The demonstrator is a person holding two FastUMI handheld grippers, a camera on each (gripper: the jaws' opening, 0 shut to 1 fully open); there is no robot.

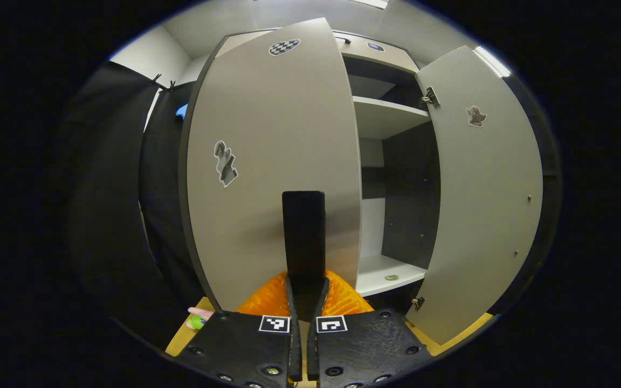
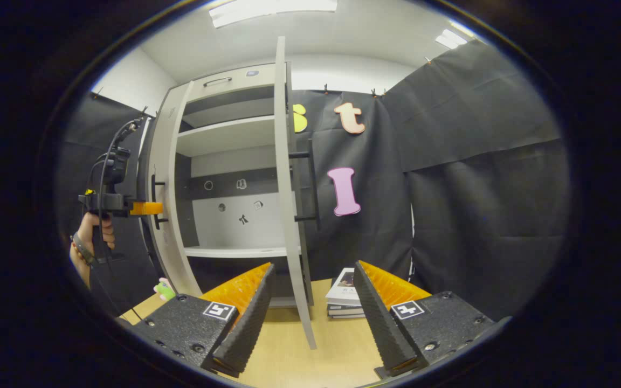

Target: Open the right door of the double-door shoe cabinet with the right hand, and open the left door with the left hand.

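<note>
The shoe cabinet has both doors swung out. The left door faces me in the left gripper view, its black handle standing end-on between my fingers. My left gripper is shut on that handle. The right door hangs wide open at the right. In the right gripper view the right door shows edge-on, with its black handle on the far side. My right gripper is open, and the door's edge runs between its fingers without touching them. Far left, the left gripper sits at the left door.
The cabinet stands on a wooden table. A stack of books lies on the table behind the right door. A small pink and green toy lies by the left door's foot. Black cloth walls close in the booth.
</note>
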